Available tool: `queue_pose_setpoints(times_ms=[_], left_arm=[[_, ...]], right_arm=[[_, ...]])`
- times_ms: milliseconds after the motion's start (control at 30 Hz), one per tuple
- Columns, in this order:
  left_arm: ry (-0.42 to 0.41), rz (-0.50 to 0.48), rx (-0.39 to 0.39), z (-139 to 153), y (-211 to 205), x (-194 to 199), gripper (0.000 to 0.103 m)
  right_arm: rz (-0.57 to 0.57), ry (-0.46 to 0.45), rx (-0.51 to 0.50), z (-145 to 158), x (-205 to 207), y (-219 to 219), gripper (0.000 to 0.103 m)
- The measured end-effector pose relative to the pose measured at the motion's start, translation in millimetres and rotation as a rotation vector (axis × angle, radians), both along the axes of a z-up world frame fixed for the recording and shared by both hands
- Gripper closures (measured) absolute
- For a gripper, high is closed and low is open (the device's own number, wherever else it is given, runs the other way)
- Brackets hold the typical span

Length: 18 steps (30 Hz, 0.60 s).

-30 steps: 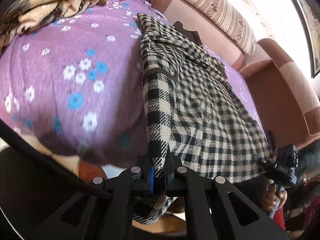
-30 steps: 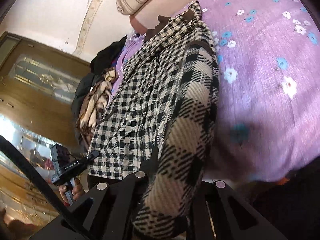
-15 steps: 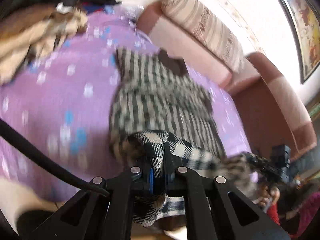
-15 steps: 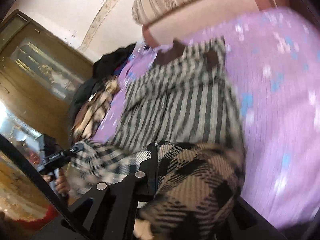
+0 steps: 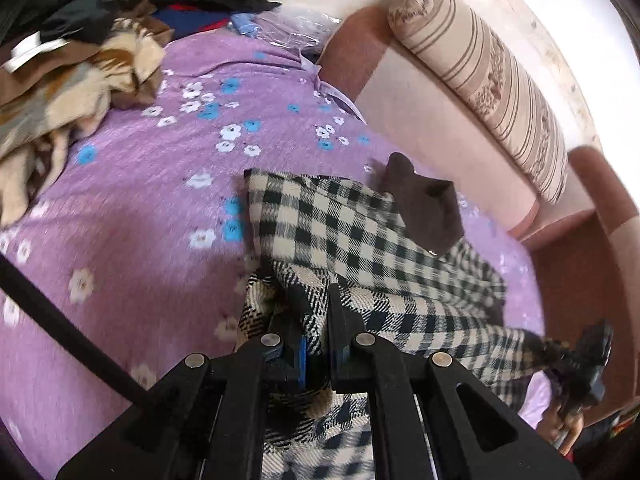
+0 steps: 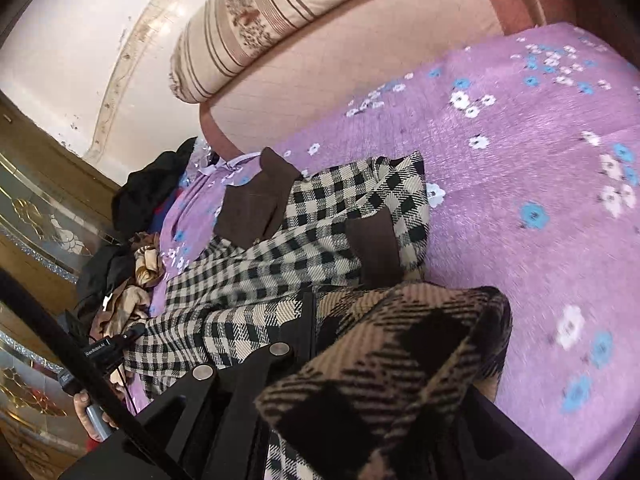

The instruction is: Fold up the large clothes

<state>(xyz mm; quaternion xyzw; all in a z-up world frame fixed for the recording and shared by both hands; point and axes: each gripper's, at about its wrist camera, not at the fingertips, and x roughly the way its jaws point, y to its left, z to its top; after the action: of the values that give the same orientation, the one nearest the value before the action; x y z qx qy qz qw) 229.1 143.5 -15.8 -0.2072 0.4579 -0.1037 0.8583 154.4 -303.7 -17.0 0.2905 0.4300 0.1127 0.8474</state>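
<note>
We have both hand-held grippers, left (image 5: pixel 316 320) and right (image 6: pixel 316 320), clamped on the checked coat (image 5: pixel 360 236); no readable labels.

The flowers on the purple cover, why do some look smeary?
Left wrist view: the purple cover smears toward the lower left from motion blur, and the fisheye bends the striped bolster. Right wrist view: the checked coat blurs mid-fold, and close cloth looks huge.
</note>
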Motion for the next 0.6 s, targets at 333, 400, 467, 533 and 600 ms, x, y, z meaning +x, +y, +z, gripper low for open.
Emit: queue_pose_setpoints(times_ms=[333,400,467,533,600], left_arm=[[-0.034,0.029,-0.206,4,10,62,0.094],[-0.007,0.048,-0.283,-4,13,73,0.091],[0.011,0.06,-0.333,-12,14,79,0.083],[0.026,0.08,-0.402,-18,19,82,0.079],[0.027,0.104,-0.451,-20,25,83,0.075]], right_arm=[[-0.093,-0.006,0.174,-22,66,-38,0.079],[-0.15,-0.014,0.177,-28,72,-46,0.033],[-0.207,-0.037,0.214,-32,72,-58,0.026],[-0.223,-0.032,0.264,-36,74,-66,0.026],[-0.251,-0.044,0.266,-35,74,-73,0.026]])
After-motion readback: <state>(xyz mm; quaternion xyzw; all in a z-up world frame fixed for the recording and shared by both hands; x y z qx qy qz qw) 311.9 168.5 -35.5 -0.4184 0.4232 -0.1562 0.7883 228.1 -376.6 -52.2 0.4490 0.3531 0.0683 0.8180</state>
